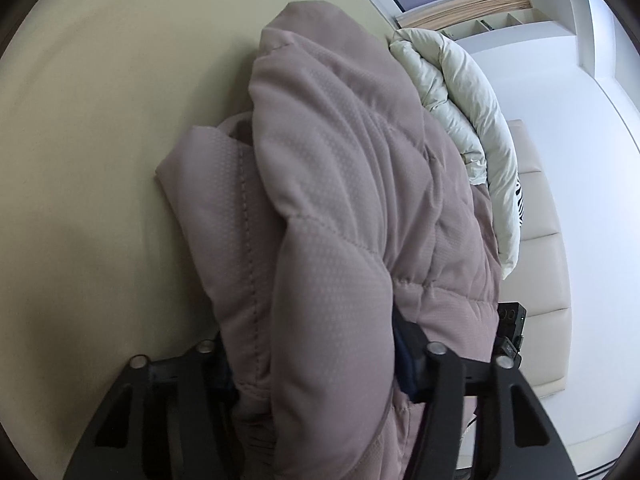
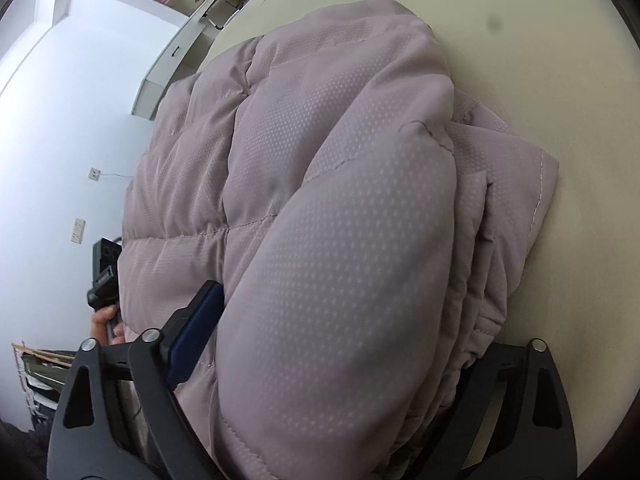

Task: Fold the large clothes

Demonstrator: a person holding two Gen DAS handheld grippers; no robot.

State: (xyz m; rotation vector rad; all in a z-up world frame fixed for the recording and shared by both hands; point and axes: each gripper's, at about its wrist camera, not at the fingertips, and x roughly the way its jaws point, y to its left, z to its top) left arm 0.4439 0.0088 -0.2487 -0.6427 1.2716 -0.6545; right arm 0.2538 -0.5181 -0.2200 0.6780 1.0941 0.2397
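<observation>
- On a pale tabletop (image 1: pixel 88 128), a mauve puffer jacket (image 1: pixel 340 184) lies bundled, spreading from centre toward 12 o'clock
- Left gripper (image 1: pixel 316 364) and right gripper (image 2: pixel 328 344) each clamp a thick fold of it
- Risk: slippery, springy padding could slide free, undoing the fold
- No readable labels or writing

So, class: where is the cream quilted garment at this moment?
Only the left wrist view shows the cream garment, upper right, lying just behind the mauve padded jacket.
</observation>
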